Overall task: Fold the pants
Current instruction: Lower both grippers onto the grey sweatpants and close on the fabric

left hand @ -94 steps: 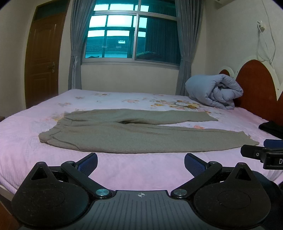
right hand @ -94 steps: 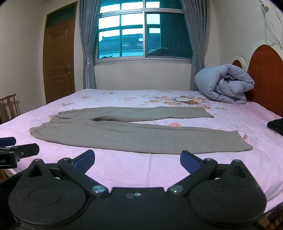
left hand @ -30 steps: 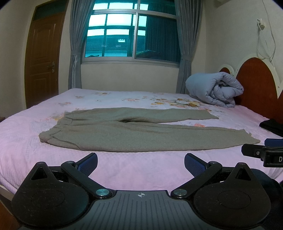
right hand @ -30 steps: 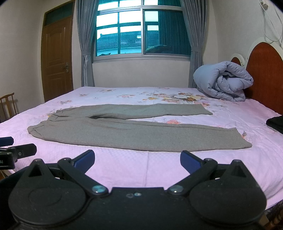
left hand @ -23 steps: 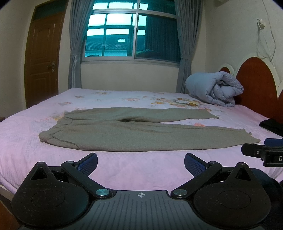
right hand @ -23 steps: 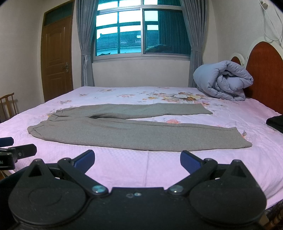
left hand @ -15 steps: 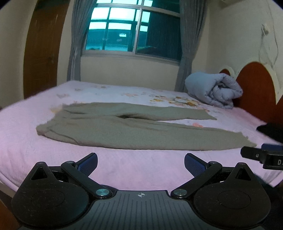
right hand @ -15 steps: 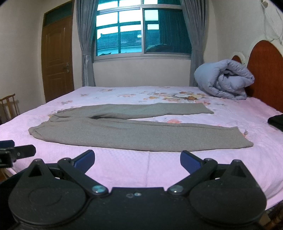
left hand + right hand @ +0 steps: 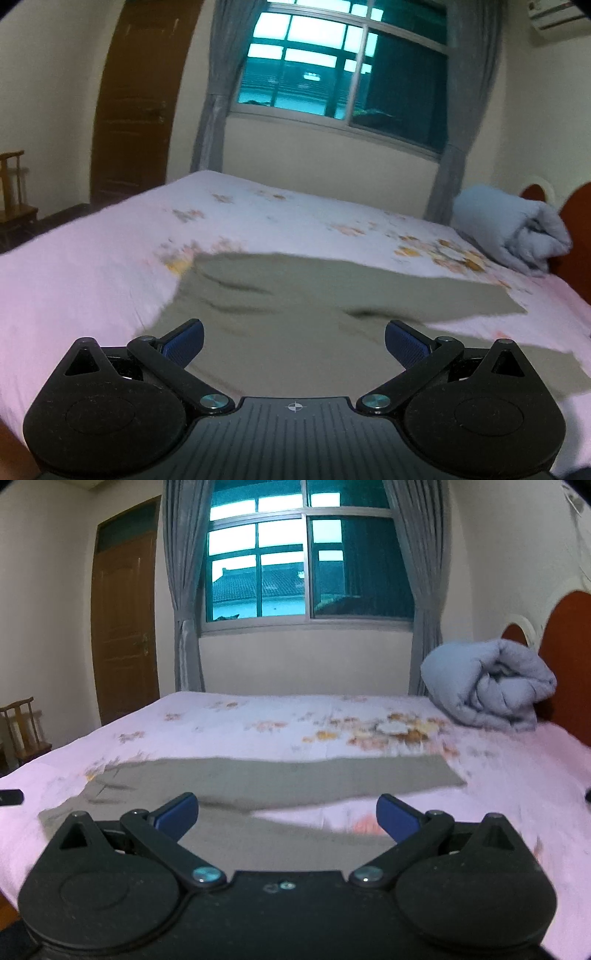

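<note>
Pink bed (image 9: 258, 723) has the pants (image 9: 280, 779) spread flat near its front edge. Left tongs (image 9: 293, 341) and right tongs (image 9: 286, 812) hang wide apart, empty. Grabbing only the top layer could bunch the fabric.

A pink floral bed sheet (image 9: 258, 723) fills mid-frame; a rolled blue-grey quilt (image 9: 487, 686) lies at right; window (image 9: 295, 561) top centre; wooden door (image 9: 123, 627) and chair (image 9: 24, 727) at left.
</note>
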